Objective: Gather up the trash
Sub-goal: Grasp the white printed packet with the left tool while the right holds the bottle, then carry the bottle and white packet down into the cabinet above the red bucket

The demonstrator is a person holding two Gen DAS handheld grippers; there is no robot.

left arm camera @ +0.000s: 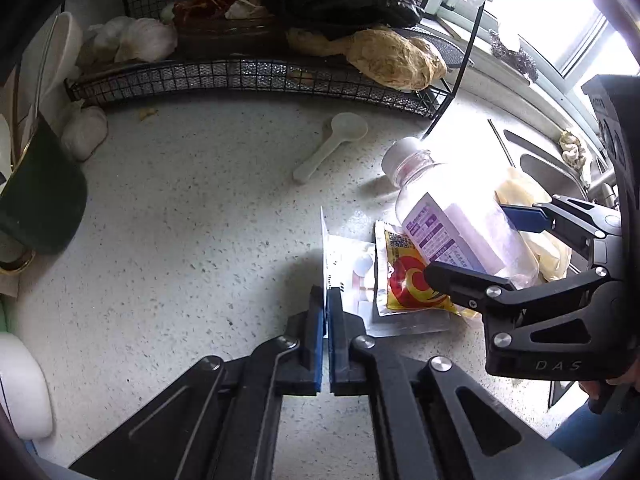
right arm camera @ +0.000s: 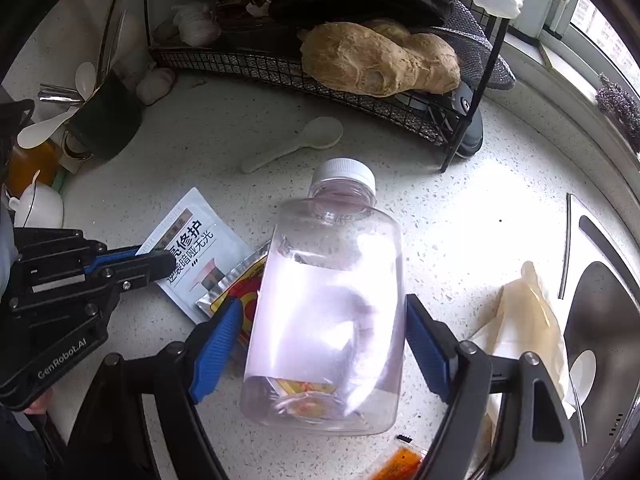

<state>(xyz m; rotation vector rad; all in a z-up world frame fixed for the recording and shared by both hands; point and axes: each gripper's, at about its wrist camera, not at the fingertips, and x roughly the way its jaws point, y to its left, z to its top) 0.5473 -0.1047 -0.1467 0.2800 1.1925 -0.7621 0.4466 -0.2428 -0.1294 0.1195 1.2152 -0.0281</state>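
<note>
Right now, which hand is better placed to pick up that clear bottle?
Right. The right claw is open with a finger on each side of the bottle, so it probably only needs to close. The left claw is shut on a white packet.

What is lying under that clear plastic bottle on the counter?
Under the clear bottle lies a red-and-yellow sachet, its print showing through the bottle's base. The sachet overlaps a white packet. How far the sachet reaches beneath the bottle is covered by the label and glare.
</note>
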